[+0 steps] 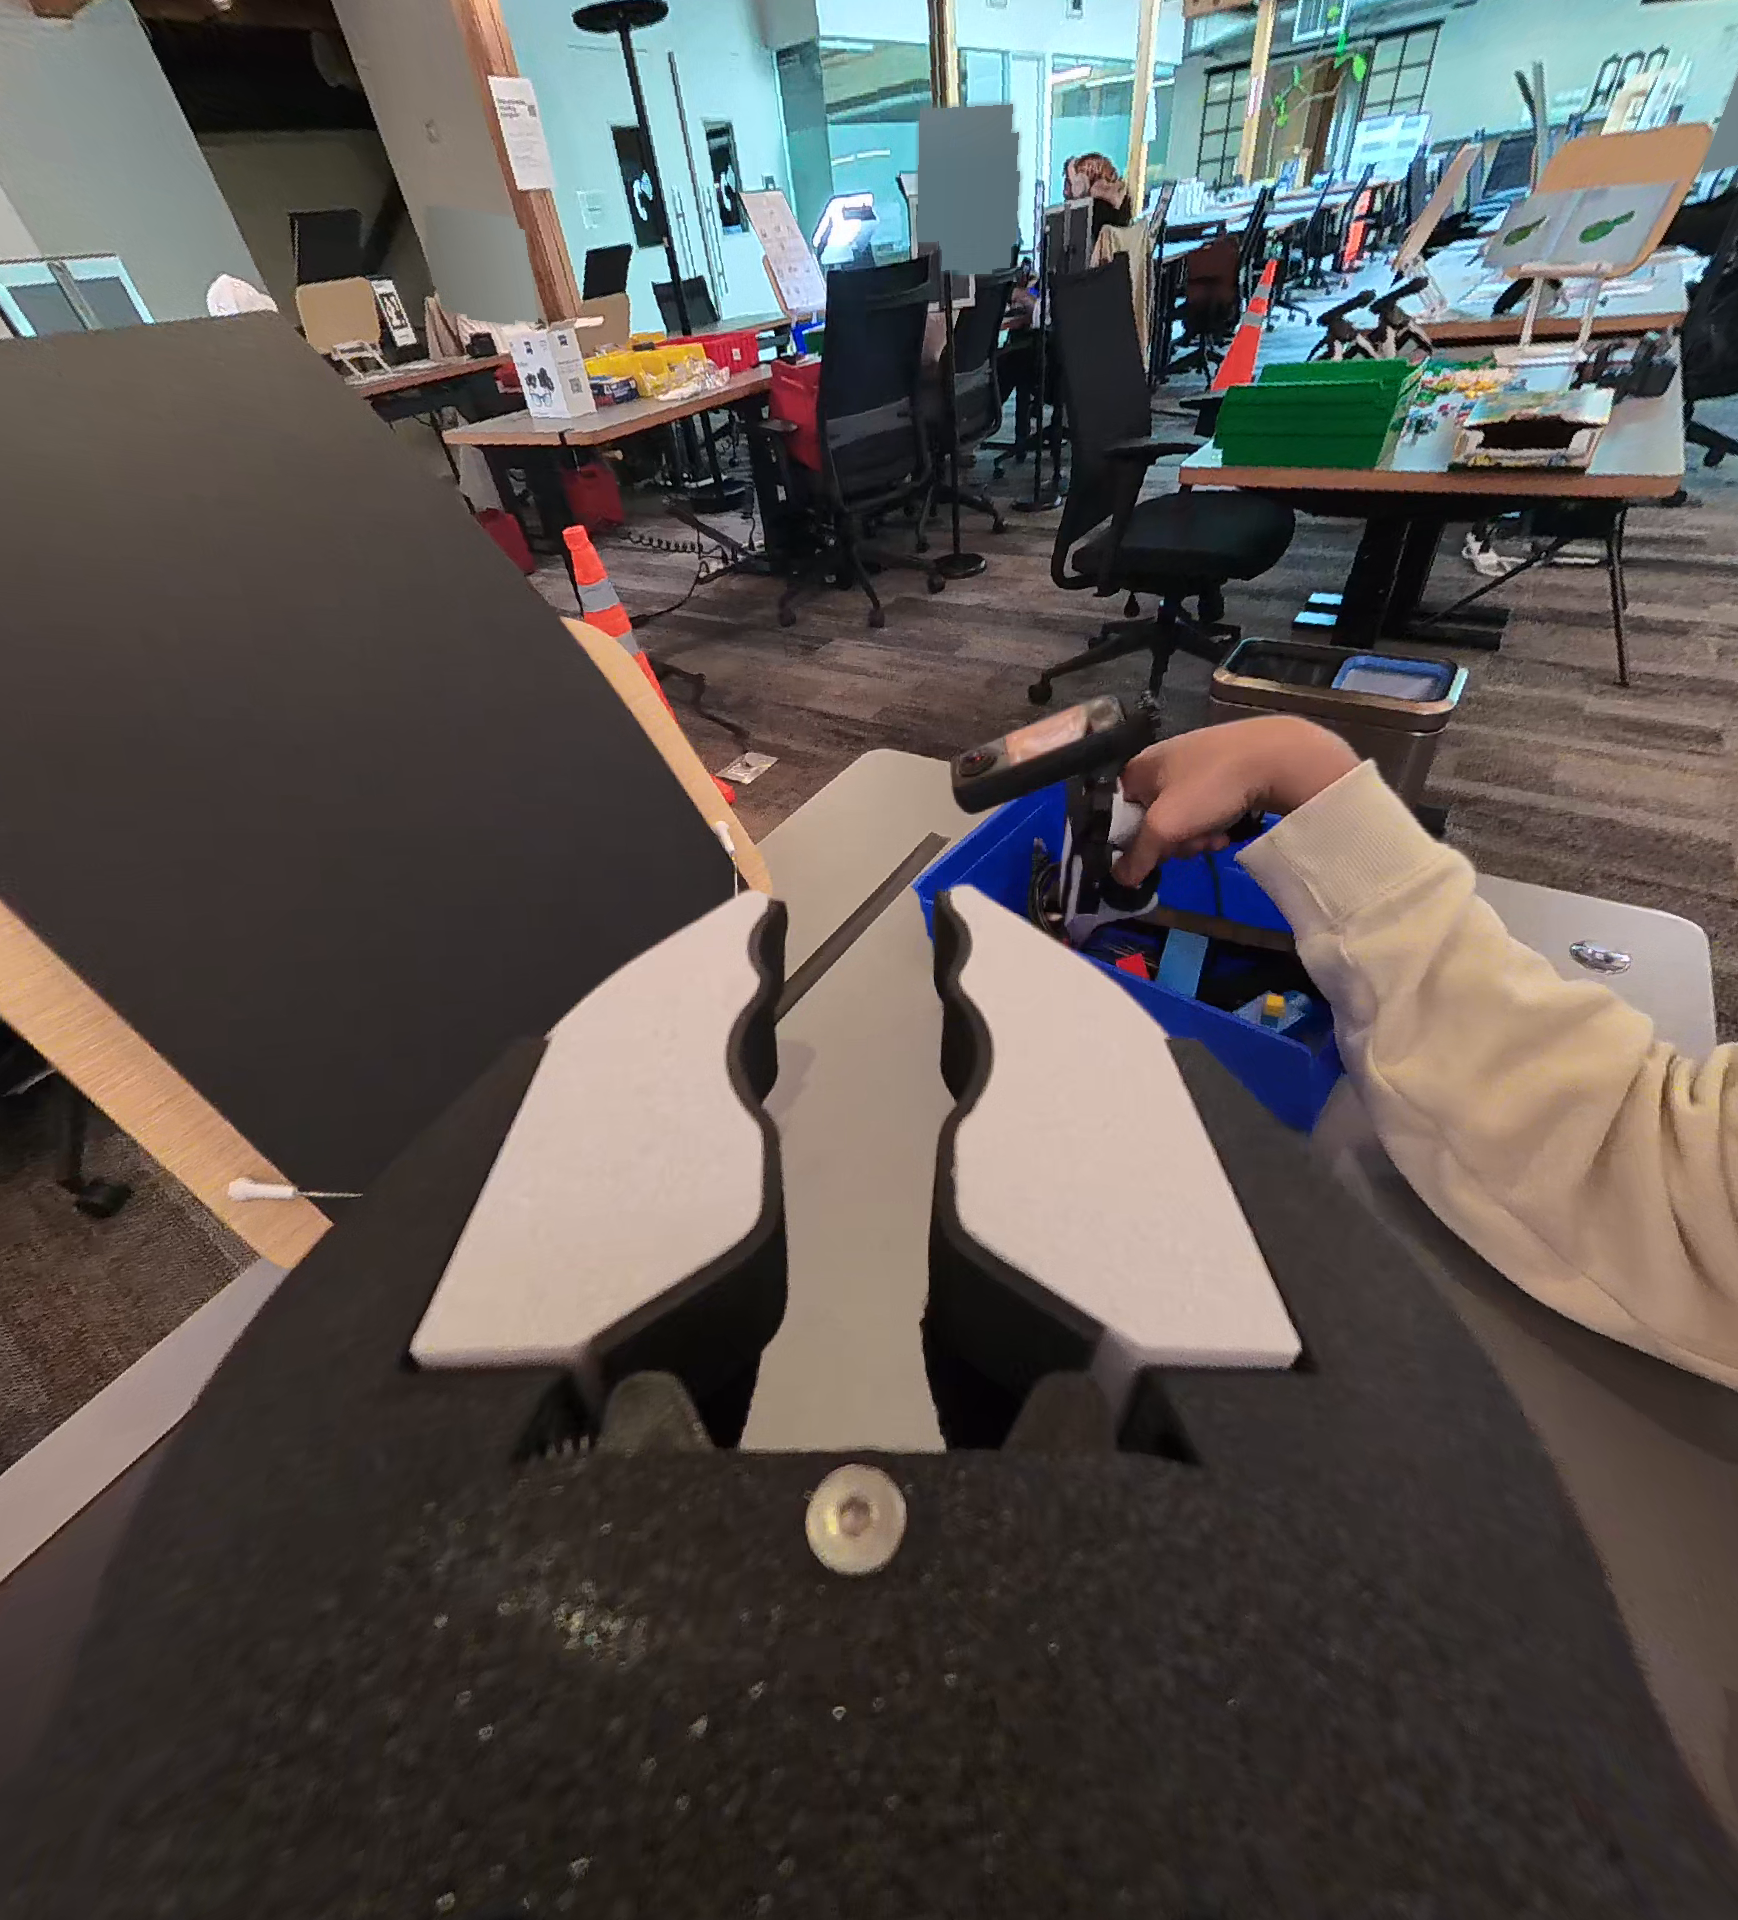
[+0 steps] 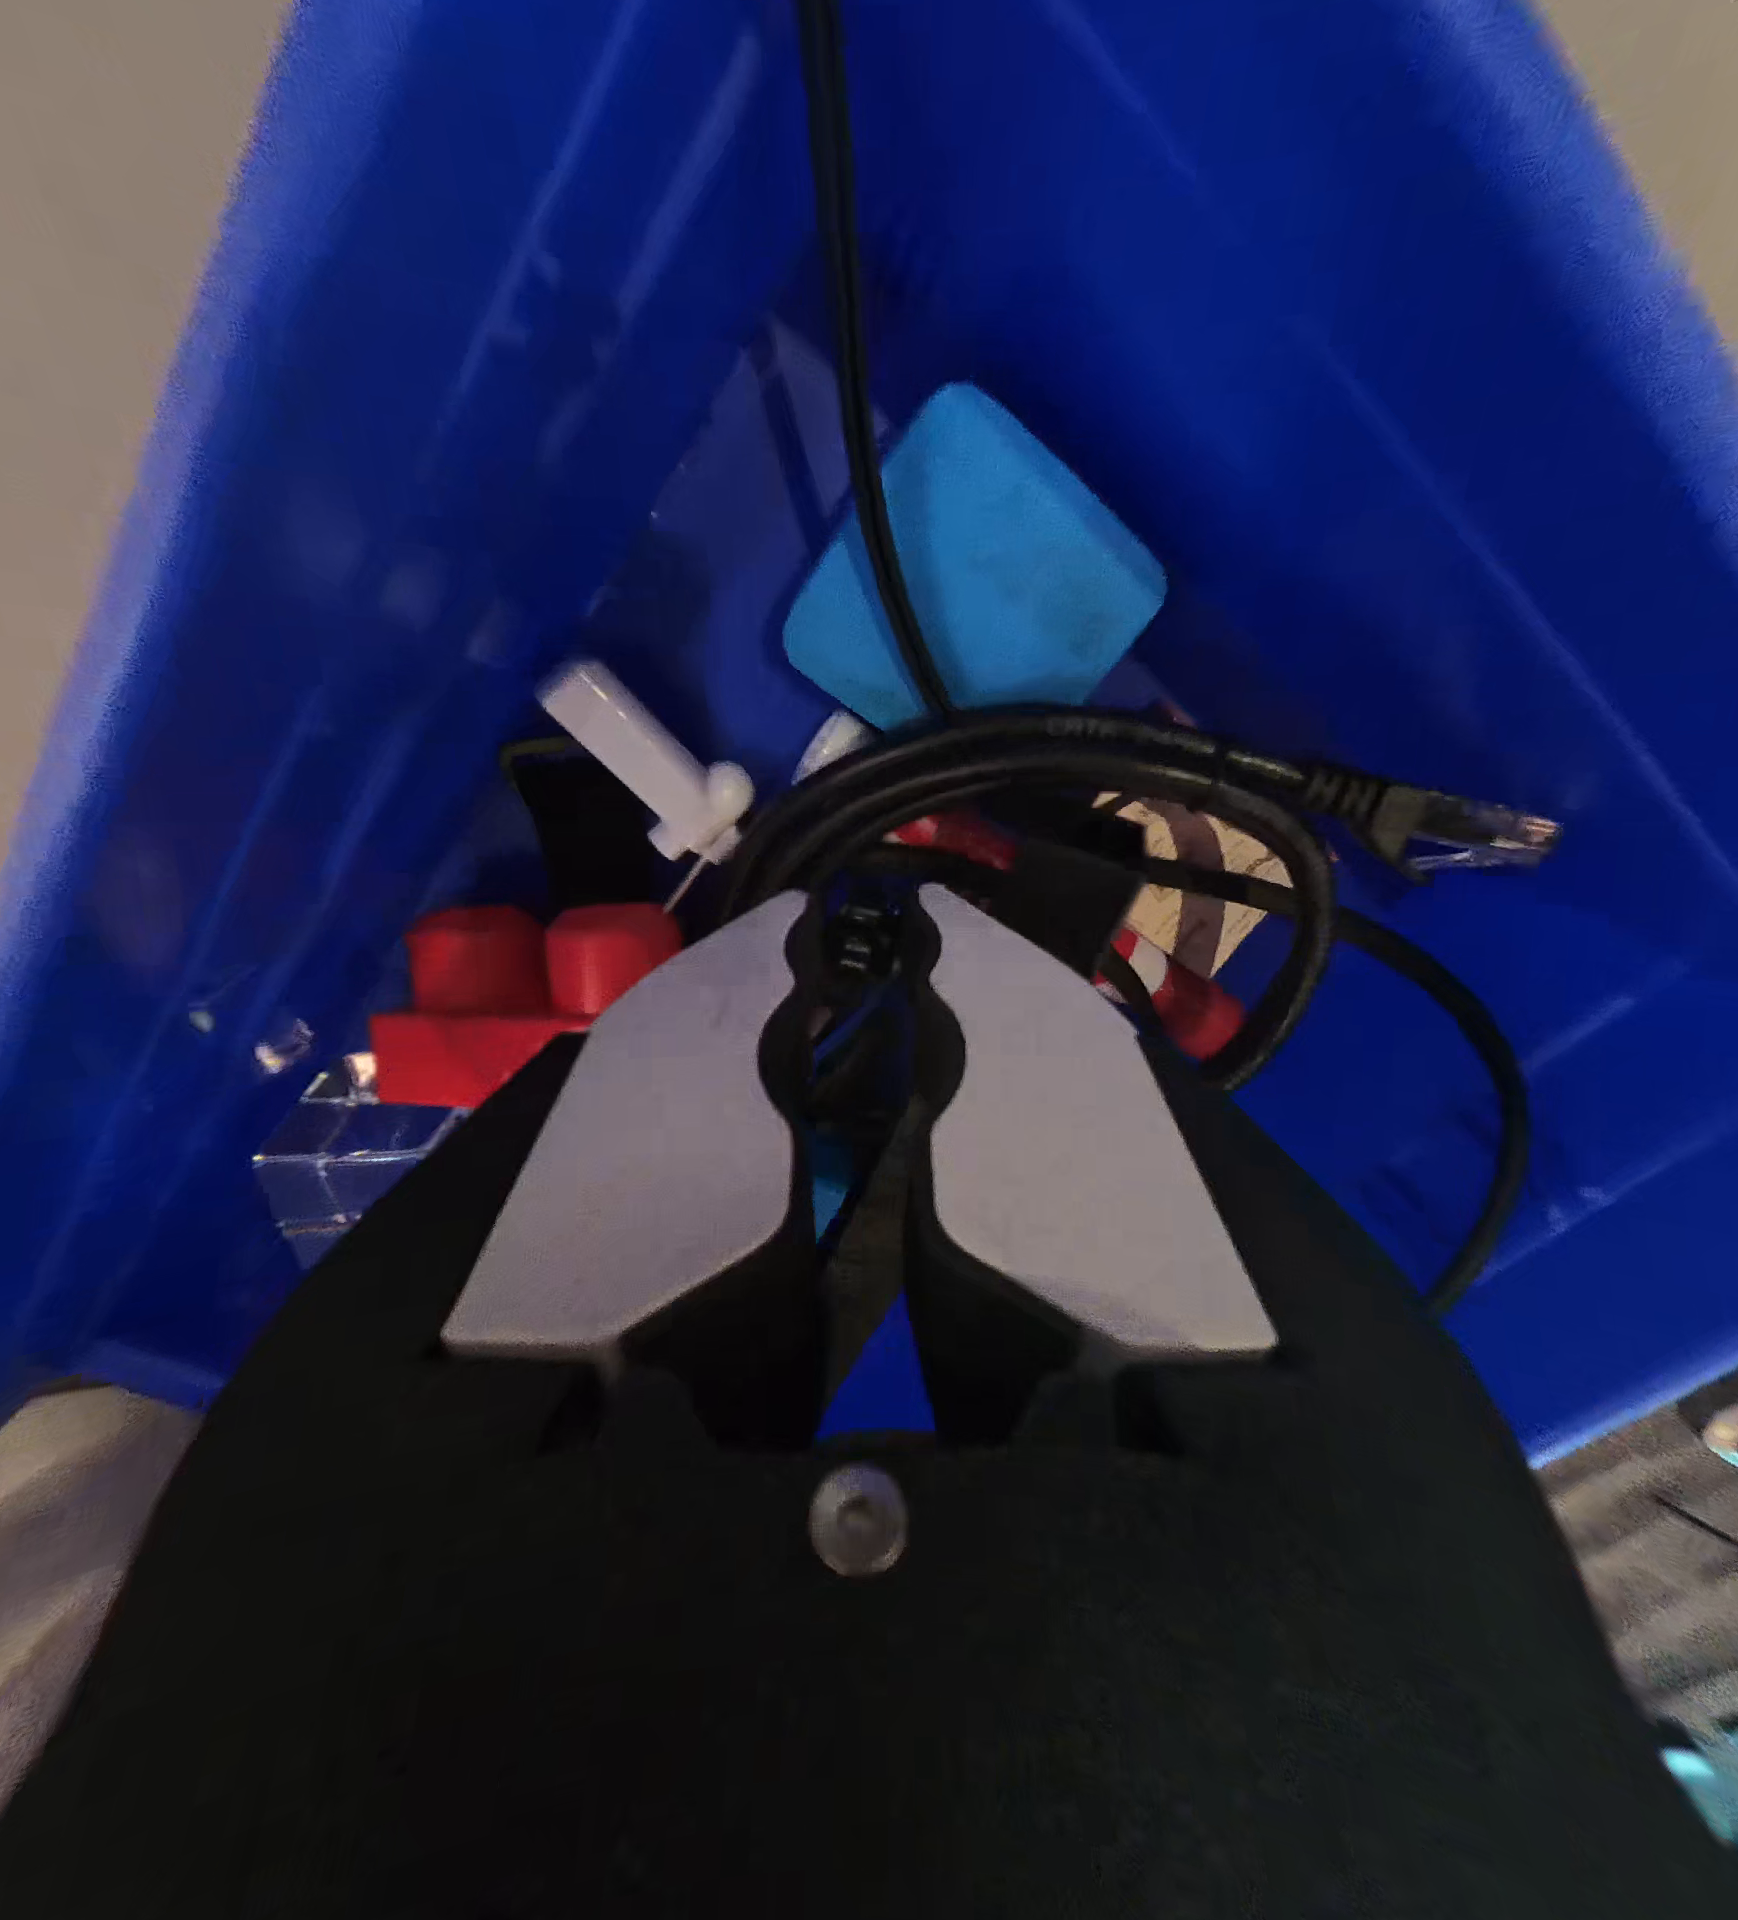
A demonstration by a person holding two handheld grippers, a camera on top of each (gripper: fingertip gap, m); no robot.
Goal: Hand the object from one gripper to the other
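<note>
Deep inside a blue bin (image 2: 1364,520) at the centre of the right wrist view: right gripper (image 2: 860,940), fingers drawn close around the tied middle of a coiled black cable (image 2: 1052,743), seemingly clamped on its cable tie, though blur leaves the firmness of the hold unclear. Clear-ended plug (image 2: 1467,831) jutting toward the right of the frame; loose loop sagging lower right. Around the coil, bin clutter: red blocks (image 2: 491,997), a light-blue pad (image 2: 1000,561), a white plastic piece (image 2: 636,758), clear cubes (image 2: 345,1143).

At the bottom centre of the left wrist view: left gripper (image 1: 860,935), spread apart and empty, hovering above a grey table (image 1: 844,1143). At centre right of that frame, a hand (image 1: 1208,790) in a cream sleeve (image 1: 1519,1091) driving the other tool down into the bin.

Likely step: lifting the cable out for the handover, not yet begun. Risks from here: a trailing loop or plug snagging on blocks or the bin wall and dragging clutter up; a thin grip on the tie slipping; the coil swinging and missing the waiting fingers.
</note>
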